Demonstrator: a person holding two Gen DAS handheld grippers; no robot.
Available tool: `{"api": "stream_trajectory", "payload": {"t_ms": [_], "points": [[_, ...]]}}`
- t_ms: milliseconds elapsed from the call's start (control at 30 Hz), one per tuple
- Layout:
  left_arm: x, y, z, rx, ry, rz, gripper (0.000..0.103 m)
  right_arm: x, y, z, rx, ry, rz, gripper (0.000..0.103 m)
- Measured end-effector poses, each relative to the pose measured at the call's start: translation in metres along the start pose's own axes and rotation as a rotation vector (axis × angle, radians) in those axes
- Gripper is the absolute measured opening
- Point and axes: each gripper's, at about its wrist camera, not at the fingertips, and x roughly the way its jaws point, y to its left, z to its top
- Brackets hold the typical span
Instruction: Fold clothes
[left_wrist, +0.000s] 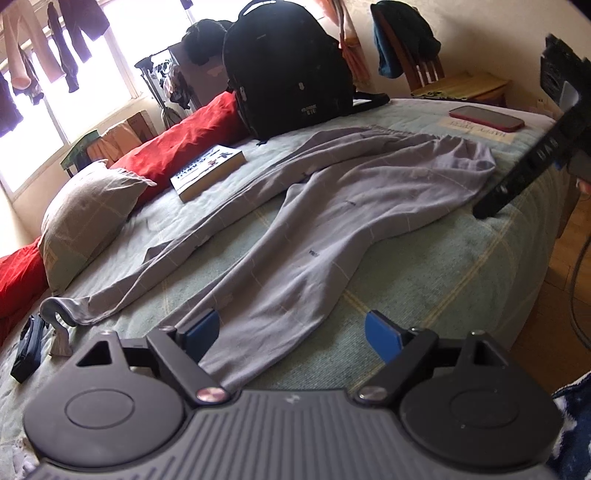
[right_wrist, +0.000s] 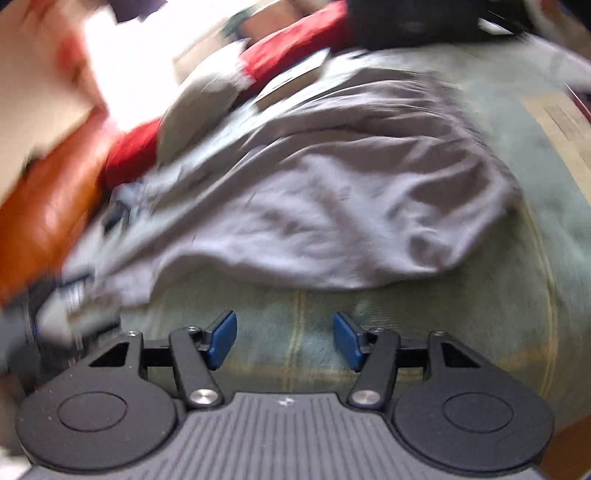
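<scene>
Grey trousers (left_wrist: 314, 221) spread flat, legs splayed.

A lived-in home bedroom was shown. A bed (left_wrist: 424, 266) covered with a pale green checked quilt filled most of the left wrist view, and a grey pillow (left_wrist: 85, 218) and red bedding (left_wrist: 184, 144) were laid along its far-left edge. A black backpack (left_wrist: 284, 70) was stood near the bed's far edge, with a book (left_wrist: 208, 171) lying just beside it and a phone in a red case (left_wrist: 487, 118) placed toward the far-right corner. Laundry (left_wrist: 55, 48) was hung at a bright window (left_wrist: 122, 66), and a wooden chair (left_wrist: 417, 62) draped with dark clothing was set against the wall. Grey trousers (left_wrist: 332, 206) were spread across the quilt.
</scene>
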Motion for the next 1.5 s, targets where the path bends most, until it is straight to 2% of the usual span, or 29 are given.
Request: {"api": "stream_trajectory", "payload": {"t_ms": [133, 267, 500, 567, 700, 733, 800, 833, 900, 1000, 1233, 1400, 1500], "points": [[0.000, 0.000, 0.002, -0.015, -0.012, -0.009, 0.086, 0.009, -0.023, 0.001, 0.276, -0.141, 0.094, 0.081], [0.000, -0.001, 0.002, -0.024, -0.022, -0.017, 0.086, 0.016, -0.015, 0.001, 0.296, -0.228, 0.103, 0.092], [0.000, 0.005, 0.002, -0.060, -0.027, -0.011, 0.086, 0.017, -0.030, 0.010, 0.315, -0.336, 0.147, 0.090], [-0.001, 0.006, 0.001, -0.069, -0.028, -0.009, 0.086, 0.020, -0.032, 0.010, 0.351, -0.340, 0.143, 0.087], [0.000, 0.010, -0.001, -0.090, -0.027, -0.005, 0.086, 0.021, -0.022, -0.006, 0.294, -0.359, 0.106, 0.081], [0.000, 0.012, -0.002, -0.096, -0.026, -0.002, 0.086, 0.024, -0.022, -0.007, 0.279, -0.375, 0.087, 0.074], [0.002, 0.014, -0.003, -0.116, -0.018, 0.002, 0.086, 0.032, -0.029, -0.005, 0.273, -0.414, 0.053, 0.047], [0.001, 0.015, -0.003, -0.119, -0.018, 0.000, 0.086, 0.036, -0.038, -0.004, 0.298, -0.424, 0.050, 0.006], [-0.001, 0.015, -0.005, -0.124, -0.019, -0.004, 0.086, 0.039, -0.058, -0.005, 0.363, -0.435, 0.086, 0.005], [-0.004, 0.016, -0.007, -0.115, -0.017, 0.002, 0.086, 0.036, -0.052, 0.002, 0.342, -0.379, 0.065, 0.006], [-0.007, 0.017, -0.010, -0.110, -0.008, 0.022, 0.086, 0.001, -0.053, 0.008, 0.387, -0.330, 0.148, 0.009], [-0.006, 0.016, -0.010, -0.111, -0.002, 0.020, 0.086, -0.022, -0.052, 0.000, 0.346, -0.282, 0.105, 0.011], [-0.005, 0.015, -0.010, -0.106, 0.002, 0.024, 0.086, -0.018, -0.062, -0.005, 0.366, -0.244, 0.035, 0.016]]}}
